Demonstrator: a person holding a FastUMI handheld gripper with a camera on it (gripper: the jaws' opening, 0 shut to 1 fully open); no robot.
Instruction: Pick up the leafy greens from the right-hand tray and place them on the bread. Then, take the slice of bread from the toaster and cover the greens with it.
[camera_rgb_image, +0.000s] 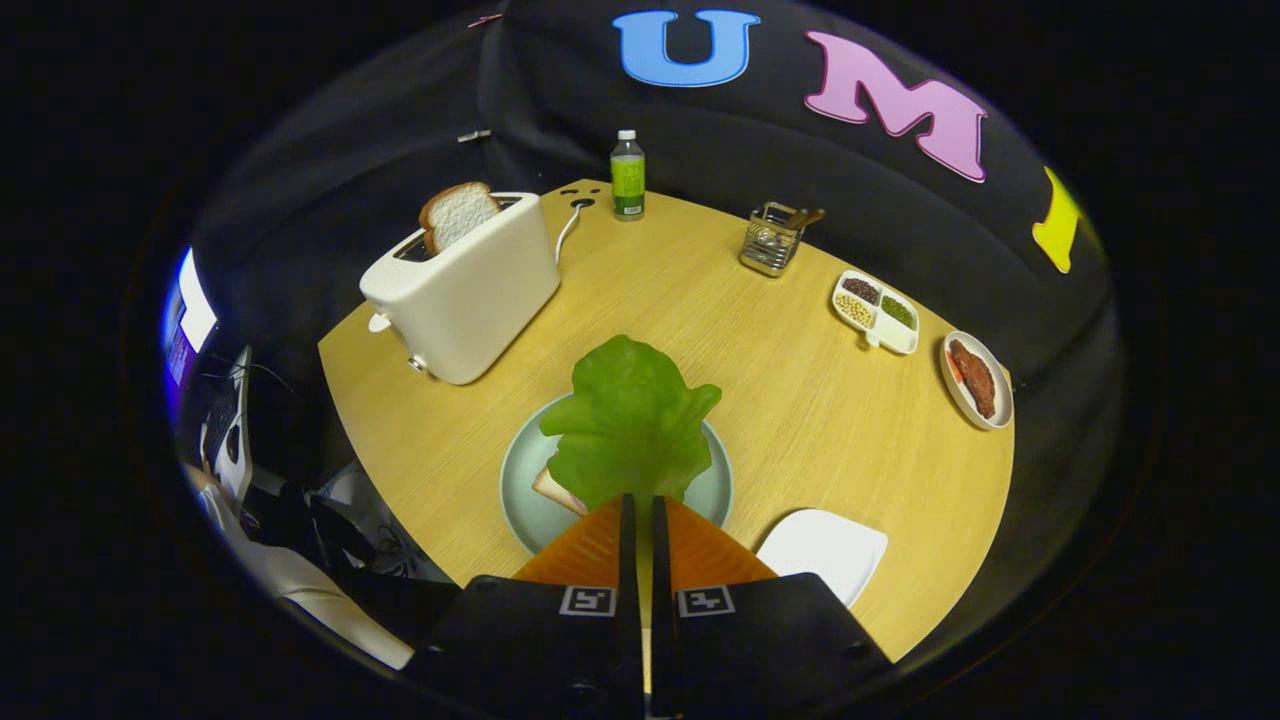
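Observation:
My gripper (641, 503) is shut on a green lettuce leaf (630, 420), which it holds by its near edge. The leaf hangs over a pale round plate (520, 480). On that plate lies a slice of bread (555, 490), mostly hidden under the leaf. Beyond the plate and to the left stands a white toaster (465, 290) with a second slice of bread (457, 215) sticking up out of its slot. A white square tray (825, 550) lies right of my fingers.
Along the far and right side of the wooden table (800, 400) stand a green bottle (628, 175), a wire cutlery holder (772, 238), a divided dish of beans (876, 310) and a plate with meat (977, 380). The toaster's cord (568, 228) runs to the table's back.

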